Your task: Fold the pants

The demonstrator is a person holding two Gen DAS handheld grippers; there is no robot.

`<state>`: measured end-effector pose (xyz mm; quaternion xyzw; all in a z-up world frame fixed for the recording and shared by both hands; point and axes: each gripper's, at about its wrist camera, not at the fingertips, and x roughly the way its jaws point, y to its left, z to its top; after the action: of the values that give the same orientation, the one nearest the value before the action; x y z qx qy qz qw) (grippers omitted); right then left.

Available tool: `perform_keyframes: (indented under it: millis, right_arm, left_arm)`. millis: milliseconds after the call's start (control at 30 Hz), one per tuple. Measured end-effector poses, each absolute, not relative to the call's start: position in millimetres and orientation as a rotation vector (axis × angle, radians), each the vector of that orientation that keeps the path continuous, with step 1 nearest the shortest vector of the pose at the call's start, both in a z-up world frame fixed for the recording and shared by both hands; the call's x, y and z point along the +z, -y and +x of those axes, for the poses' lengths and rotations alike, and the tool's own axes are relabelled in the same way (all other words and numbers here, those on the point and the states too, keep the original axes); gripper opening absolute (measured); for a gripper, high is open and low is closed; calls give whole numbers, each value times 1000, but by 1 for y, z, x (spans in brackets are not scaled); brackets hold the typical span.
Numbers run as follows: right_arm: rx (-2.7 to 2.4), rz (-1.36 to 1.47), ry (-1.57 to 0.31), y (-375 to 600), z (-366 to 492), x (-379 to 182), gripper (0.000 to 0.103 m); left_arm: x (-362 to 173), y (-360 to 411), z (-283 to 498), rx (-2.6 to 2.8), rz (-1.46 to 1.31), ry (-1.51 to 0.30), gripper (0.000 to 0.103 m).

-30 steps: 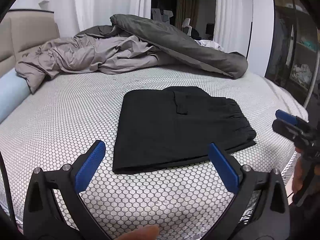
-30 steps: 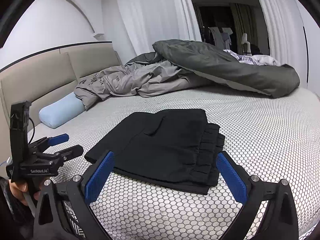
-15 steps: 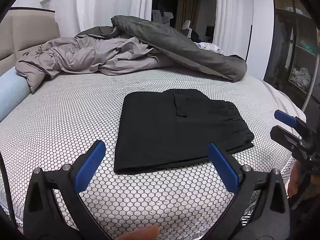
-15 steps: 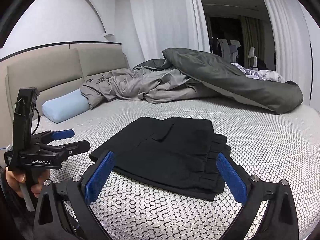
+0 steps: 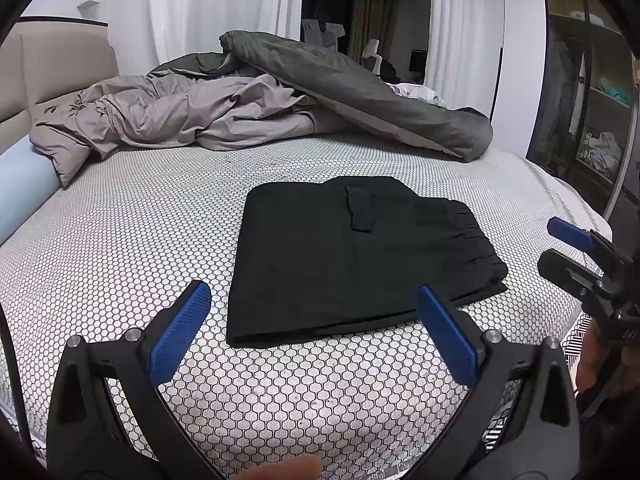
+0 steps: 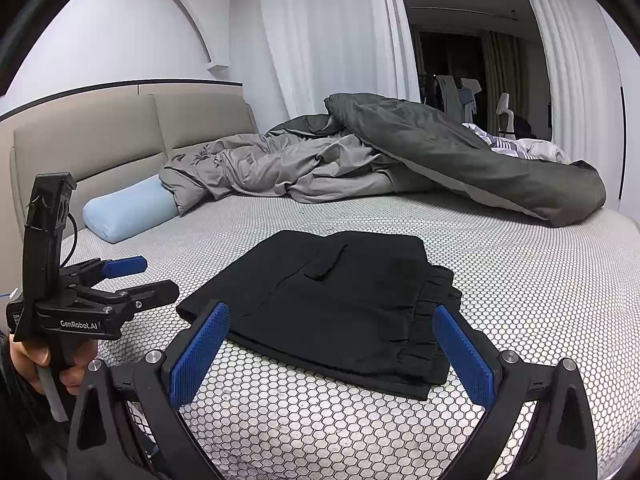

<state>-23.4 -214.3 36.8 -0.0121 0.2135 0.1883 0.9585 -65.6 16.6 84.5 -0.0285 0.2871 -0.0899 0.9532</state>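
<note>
Bed (image 5: 120,240): folded pants (image 5: 352,256), rumpled duvet (image 5: 280,100), pillow (image 6: 128,208), probably.

I see the black pants (image 5: 352,256) folded into a flat rectangle. They lie on the bed (image 5: 120,240), elastic waistband rightward.

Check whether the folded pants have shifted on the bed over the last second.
No. The pants lie in the same spot on the honeycomb sheet, equally far from the duvet; only the camera has pulled back slightly. Neither open claw touches them.

Pillow (image 5: 20,188) cut by left edge; wardrobe contents (image 5: 600,152) blurry.
</note>
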Motion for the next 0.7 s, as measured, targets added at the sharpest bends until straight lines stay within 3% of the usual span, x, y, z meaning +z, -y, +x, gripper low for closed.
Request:
perform_keyframes:
  millis: [700]
  right_arm:
    - [381, -26, -434, 222, -21, 36, 103]
  left_arm:
    - [85, -16, -68, -179, -58, -579, 102]
